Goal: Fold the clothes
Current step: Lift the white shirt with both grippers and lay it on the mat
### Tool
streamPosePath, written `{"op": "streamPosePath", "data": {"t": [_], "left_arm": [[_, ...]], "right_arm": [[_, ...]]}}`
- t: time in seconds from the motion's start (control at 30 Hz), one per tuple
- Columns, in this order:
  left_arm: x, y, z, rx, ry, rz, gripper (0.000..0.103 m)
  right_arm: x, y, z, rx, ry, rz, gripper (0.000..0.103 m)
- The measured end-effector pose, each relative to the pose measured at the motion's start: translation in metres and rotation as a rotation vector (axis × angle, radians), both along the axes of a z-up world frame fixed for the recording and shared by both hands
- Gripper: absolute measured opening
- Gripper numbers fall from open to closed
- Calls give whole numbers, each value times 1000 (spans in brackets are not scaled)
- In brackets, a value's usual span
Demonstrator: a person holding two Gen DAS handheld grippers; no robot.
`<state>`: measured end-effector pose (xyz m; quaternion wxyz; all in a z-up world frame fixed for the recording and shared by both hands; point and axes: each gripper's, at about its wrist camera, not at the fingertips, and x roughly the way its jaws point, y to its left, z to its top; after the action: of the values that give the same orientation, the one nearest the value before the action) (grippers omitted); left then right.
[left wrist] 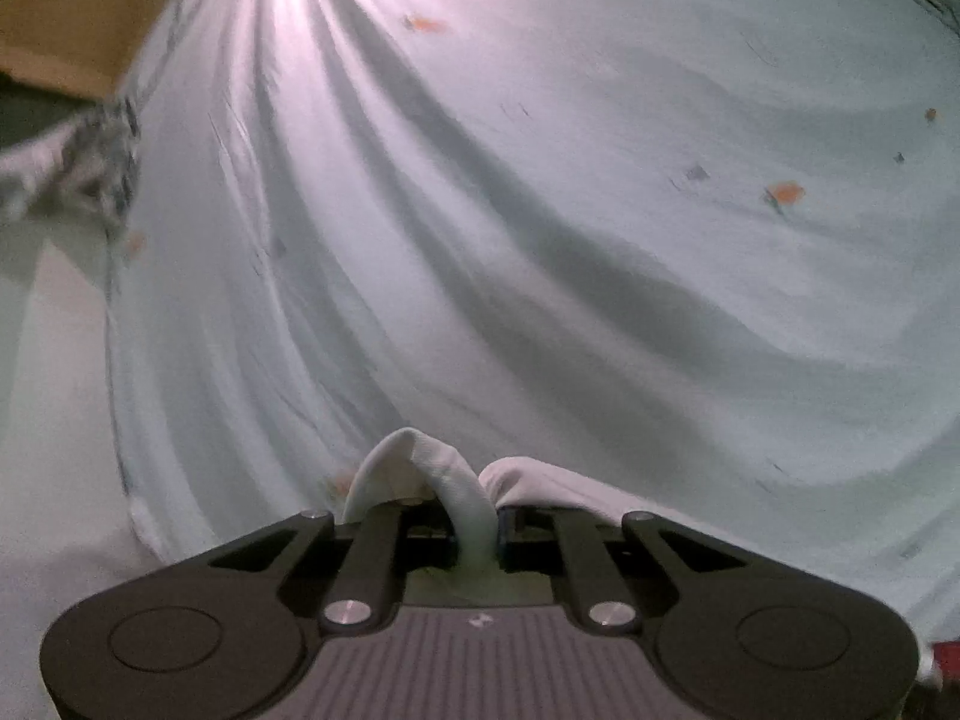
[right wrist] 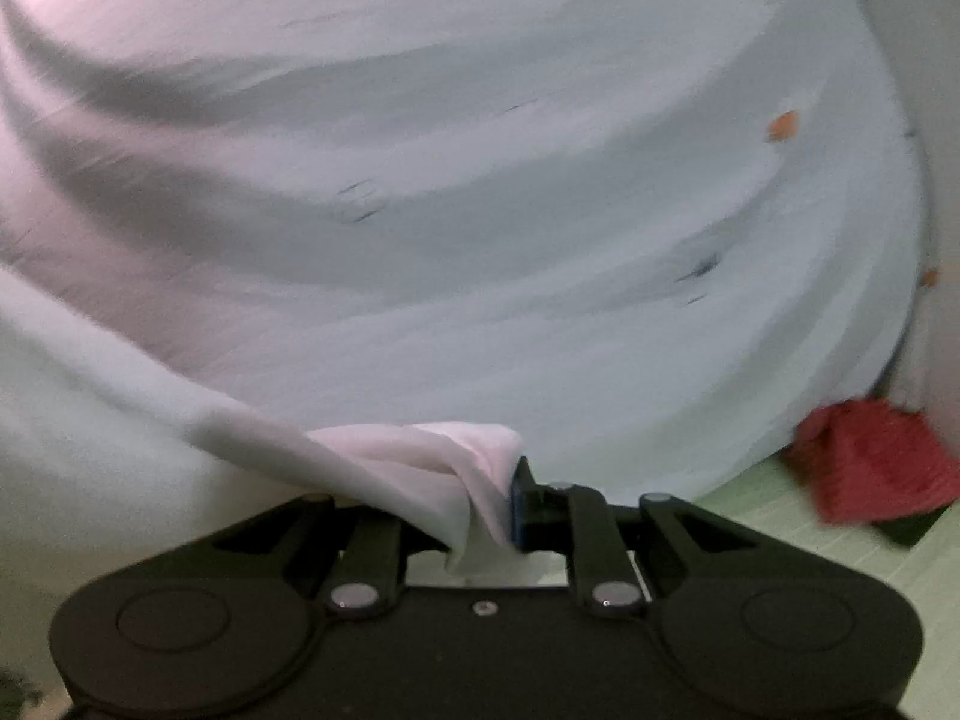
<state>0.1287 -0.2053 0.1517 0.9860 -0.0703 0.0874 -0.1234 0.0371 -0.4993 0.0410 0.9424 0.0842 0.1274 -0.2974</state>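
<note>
- Pale garment (left wrist: 540, 192) with small orange and dark specks fills nearly all of both wrist views, hanging in long diagonal folds; motion blur throughout.
- Left gripper (left wrist: 477, 531) clenched on a bunched hem of the garment at 6 o'clock; cloth loops up over the jaws and drops between them.
- Right gripper (right wrist: 501, 516) also clamped on a twisted wad of the same garment (right wrist: 480, 210) at 6 o'clock; a blue pad (right wrist: 517, 510) presses the cloth from the right side.
- Edges, left view: the garment's side edge runs from 11 o'clock down to 7 o'clock; beyond it is a pale bare strip at 8–9 o'clock, the only open room there.
- Brown cardboard surface (left wrist: 72, 18) at 10–11 o'clock; whether it is a box I cannot tell, contents not visible.
- Blurred grey-white patterned fabric (left wrist: 72, 174) at 9 o'clock, just beside the garment edge.
- Edges, right view: the garment's edge curves from 1 o'clock to 4 o'clock; light green surface (right wrist: 810, 546) open at 4–5 o'clock.
- Red cloth (right wrist: 870, 456) lies on the green surface at 4 o'clock, near the garment edge; touching or not, unclear.
</note>
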Motion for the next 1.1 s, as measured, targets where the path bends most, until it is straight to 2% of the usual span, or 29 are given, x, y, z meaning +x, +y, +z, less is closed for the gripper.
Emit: {"op": "streamPosePath", "data": {"t": [0.03,0.1,0.17,0.2,0.23,0.33,0.4,0.47,0.53,0.63,0.77,0.83,0.97,1.1], "left_arm": [[-5,-14,-10,-10,40,-3,13],[-11,-46,-40,49,172,-28,21],[-15,-76,-80,164,359,-88,33],[-20,-82,-100,174,446,-125,35],[-26,-88,-121,183,533,-162,40],[-62,-87,-163,131,665,-226,50],[-86,-84,-173,168,665,-239,52],[-102,-78,-175,194,659,-227,63],[-110,-71,-176,179,651,-207,69],[-113,-47,-173,169,639,-162,73],[-105,-9,-166,185,627,-107,76],[-101,11,-167,180,630,-88,77],[-94,38,-169,204,642,-103,77],[-90,49,-173,222,658,-131,80]], "right_arm": [[-11,-20,4,-17,-9,-25,16],[-24,-53,6,-55,2,-69,16],[-28,-84,-14,-70,124,-127,18],[-30,-100,-24,-77,189,-156,22],[-33,-115,-39,-42,260,-191,28],[-66,-145,-91,138,410,-243,37],[-89,-145,-115,210,446,-243,42],[-107,-139,-130,260,468,-231,47],[-123,-124,-140,283,471,-219,60],[-131,-97,-138,302,425,-218,68],[-128,-56,-126,344,334,-191,73],[-124,-27,-118,349,291,-152,81],[-109,14,-111,391,242,-79,84],[-102,42,-116,412,255,-74,84]]}}
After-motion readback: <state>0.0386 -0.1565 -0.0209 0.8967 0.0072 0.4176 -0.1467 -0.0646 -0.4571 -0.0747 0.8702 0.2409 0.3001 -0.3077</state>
